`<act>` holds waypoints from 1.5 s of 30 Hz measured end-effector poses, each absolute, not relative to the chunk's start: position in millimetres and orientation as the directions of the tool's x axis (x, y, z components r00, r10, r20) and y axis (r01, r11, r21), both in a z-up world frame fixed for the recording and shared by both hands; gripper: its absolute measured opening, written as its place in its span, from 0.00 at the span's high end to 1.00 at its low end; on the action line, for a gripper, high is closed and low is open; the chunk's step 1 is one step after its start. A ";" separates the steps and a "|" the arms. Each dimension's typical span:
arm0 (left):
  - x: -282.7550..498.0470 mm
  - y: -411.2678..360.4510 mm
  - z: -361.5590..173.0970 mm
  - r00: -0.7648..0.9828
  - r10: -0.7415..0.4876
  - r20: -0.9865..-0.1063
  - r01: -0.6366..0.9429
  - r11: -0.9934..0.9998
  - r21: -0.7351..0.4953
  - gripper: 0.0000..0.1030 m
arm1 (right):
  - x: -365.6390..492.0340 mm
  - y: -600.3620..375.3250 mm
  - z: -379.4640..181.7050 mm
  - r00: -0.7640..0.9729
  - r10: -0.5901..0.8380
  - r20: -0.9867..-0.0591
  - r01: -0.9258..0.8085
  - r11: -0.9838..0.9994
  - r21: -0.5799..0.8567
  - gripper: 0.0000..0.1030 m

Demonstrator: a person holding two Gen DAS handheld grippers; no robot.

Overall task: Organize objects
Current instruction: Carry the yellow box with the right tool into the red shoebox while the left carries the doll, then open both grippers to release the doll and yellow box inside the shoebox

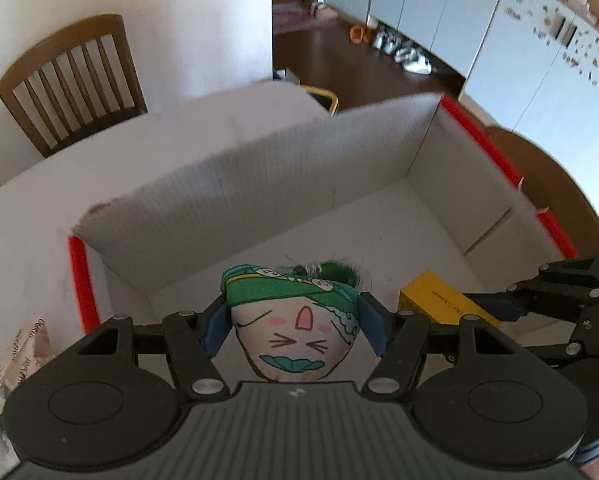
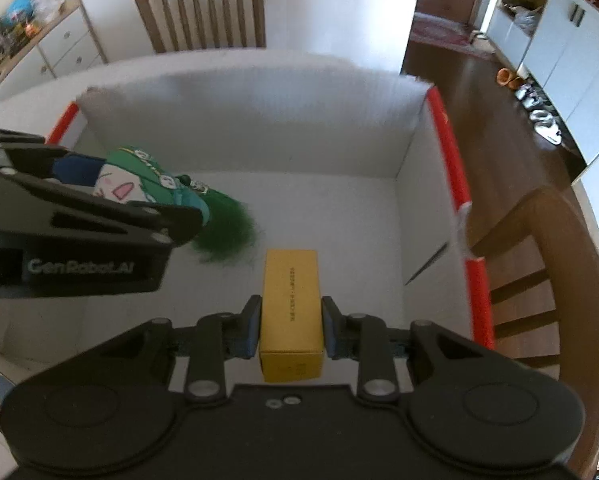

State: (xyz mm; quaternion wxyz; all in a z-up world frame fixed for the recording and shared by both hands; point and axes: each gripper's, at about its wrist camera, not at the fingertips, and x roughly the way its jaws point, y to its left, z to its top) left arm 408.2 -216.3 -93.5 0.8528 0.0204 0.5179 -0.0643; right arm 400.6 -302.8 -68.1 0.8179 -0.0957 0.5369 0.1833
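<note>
My left gripper (image 1: 293, 328) is shut on a stuffed doll (image 1: 295, 336) with a drawn face, green headband and green hair, held over the near left of a white cardboard box (image 1: 259, 184) with red edges. The doll also shows in the right wrist view (image 2: 147, 188), with the left gripper (image 2: 99, 200) around it. My right gripper (image 2: 291, 326) is shut on a yellow carton (image 2: 291, 308), held inside the box (image 2: 259, 120) above its floor. The carton (image 1: 439, 300) and the right gripper (image 1: 511, 304) show at the right of the left wrist view.
The box stands on a white table (image 1: 15, 240). Wooden chairs stand behind (image 2: 203, 8) and to the right (image 2: 539, 280). Paper packets (image 1: 23, 352) lie left of the box. A dresser (image 2: 39, 48) stands at the far left.
</note>
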 end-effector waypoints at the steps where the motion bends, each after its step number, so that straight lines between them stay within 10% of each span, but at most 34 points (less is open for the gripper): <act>1: 409.3 -216.1 -97.5 0.442 -0.087 -0.893 0.135 0.990 -0.029 0.36 | 401.8 -301.5 -70.1 0.351 0.198 -0.915 -0.410 0.911 0.040 0.73; 45: 363.2 -197.3 -48.9 0.470 -0.145 -0.871 0.107 0.989 -0.107 0.31 | 371.7 -321.3 -20.6 0.409 0.249 -0.878 -0.361 0.928 0.094 0.55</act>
